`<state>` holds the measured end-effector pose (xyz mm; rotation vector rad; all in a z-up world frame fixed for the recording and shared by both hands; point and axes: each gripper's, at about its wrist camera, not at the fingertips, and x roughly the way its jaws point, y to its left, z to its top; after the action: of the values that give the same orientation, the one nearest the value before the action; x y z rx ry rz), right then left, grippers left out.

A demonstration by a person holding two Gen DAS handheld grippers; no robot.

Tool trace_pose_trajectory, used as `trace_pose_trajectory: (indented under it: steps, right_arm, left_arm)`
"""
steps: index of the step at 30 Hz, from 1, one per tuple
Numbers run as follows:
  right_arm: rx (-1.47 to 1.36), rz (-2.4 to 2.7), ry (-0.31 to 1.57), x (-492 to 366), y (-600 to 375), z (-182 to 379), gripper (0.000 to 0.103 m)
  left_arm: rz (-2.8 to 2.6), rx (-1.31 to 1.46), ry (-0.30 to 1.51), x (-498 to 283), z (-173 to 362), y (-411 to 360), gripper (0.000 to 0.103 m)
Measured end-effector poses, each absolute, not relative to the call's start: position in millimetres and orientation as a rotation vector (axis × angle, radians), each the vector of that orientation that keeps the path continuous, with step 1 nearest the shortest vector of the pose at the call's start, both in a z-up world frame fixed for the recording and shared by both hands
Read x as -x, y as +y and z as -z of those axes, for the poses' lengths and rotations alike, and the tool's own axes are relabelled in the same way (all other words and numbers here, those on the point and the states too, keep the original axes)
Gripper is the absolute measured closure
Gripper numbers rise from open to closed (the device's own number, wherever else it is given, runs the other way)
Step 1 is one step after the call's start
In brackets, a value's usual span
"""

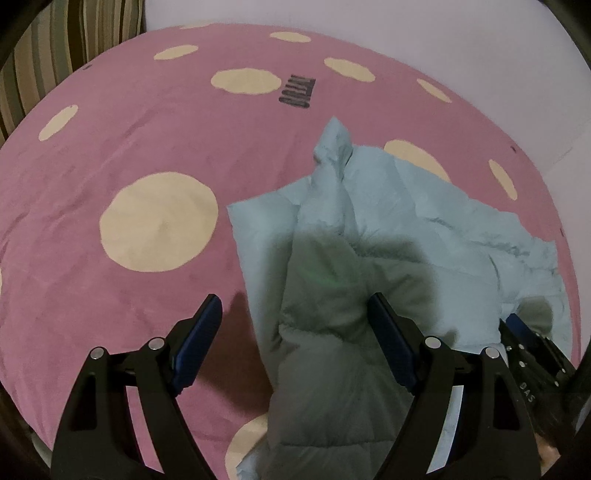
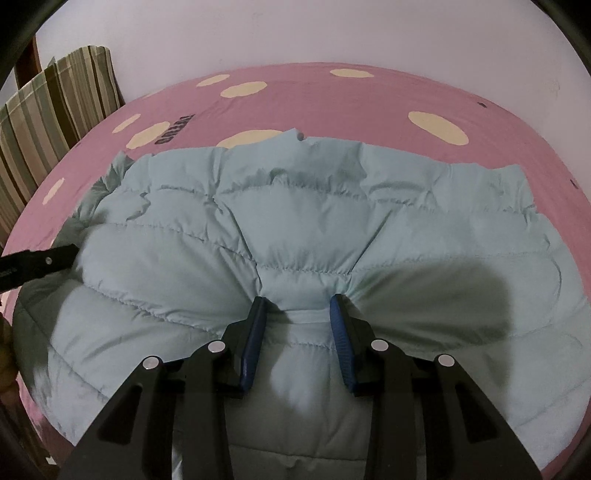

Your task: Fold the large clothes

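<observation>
A pale blue quilted puffer jacket (image 2: 295, 206) lies spread across a pink bed cover with cream dots (image 2: 332, 99). My right gripper (image 2: 298, 300) is shut on a bunched fold of the jacket, and the fabric puckers toward its blue pads. In the left wrist view the jacket (image 1: 406, 229) is crumpled, with one edge running down between the fingers of my left gripper (image 1: 294, 299). That gripper hangs wide open above the edge, and its pads press on nothing. The right gripper's fingers (image 1: 517, 326) show at the lower right edge of this view, and the left gripper's fingers (image 2: 40, 262) at the left edge of the right wrist view.
A striped green and brown cushion (image 2: 48, 122) leans at the bed's far left corner, against a white wall (image 2: 295, 33). Bare pink cover (image 1: 110, 147) stretches to the left of the jacket. Dark lettering (image 1: 295, 90) is printed on the cover.
</observation>
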<state>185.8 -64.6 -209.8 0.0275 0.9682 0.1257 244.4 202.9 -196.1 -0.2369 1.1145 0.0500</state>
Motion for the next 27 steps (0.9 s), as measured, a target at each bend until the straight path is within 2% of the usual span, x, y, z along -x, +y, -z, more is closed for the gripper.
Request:
trace_pose_trajectory:
  steps: [5, 6, 7, 8, 10, 13, 16, 27]
  right_arm:
    - [-0.025, -0.130, 0.961, -185, -65, 210, 0.066]
    - [-0.027, -0.131, 0.960, -185, -65, 210, 0.066]
    - [-0.027, -0.131, 0.959, -185, -65, 211, 0.066]
    - [-0.023, -0.131, 0.957, -185, -65, 211, 0.066]
    - [-0.020, -0.130, 0.954, -185, -65, 211, 0.066]
    - [-0.016, -0.127, 0.951, -185, -63, 211, 0.066]
    - [-0.011, -0.126, 0.948, -184, -63, 212, 0.066]
    - [0.013, -0.124, 0.937, -183, -61, 211, 0.066]
  left_arm:
    - [-0.043, 0.265, 1.145, -249, 211, 205, 0.022]
    - [-0.034, 0.258, 1.142, -249, 213, 203, 0.027]
    - [-0.014, 0.258, 1.138, -249, 215, 201, 0.040]
    - [0.011, 0.261, 1.139, -250, 216, 198, 0.047]
    - [0.036, 0.263, 1.134, -251, 215, 193, 0.068]
    - [0.056, 0.257, 1.119, -251, 208, 185, 0.087]
    - [0.056, 0.236, 1.092, -247, 194, 180, 0.091]
    - [0.072, 0.188, 0.968, -226, 132, 158, 0.093]
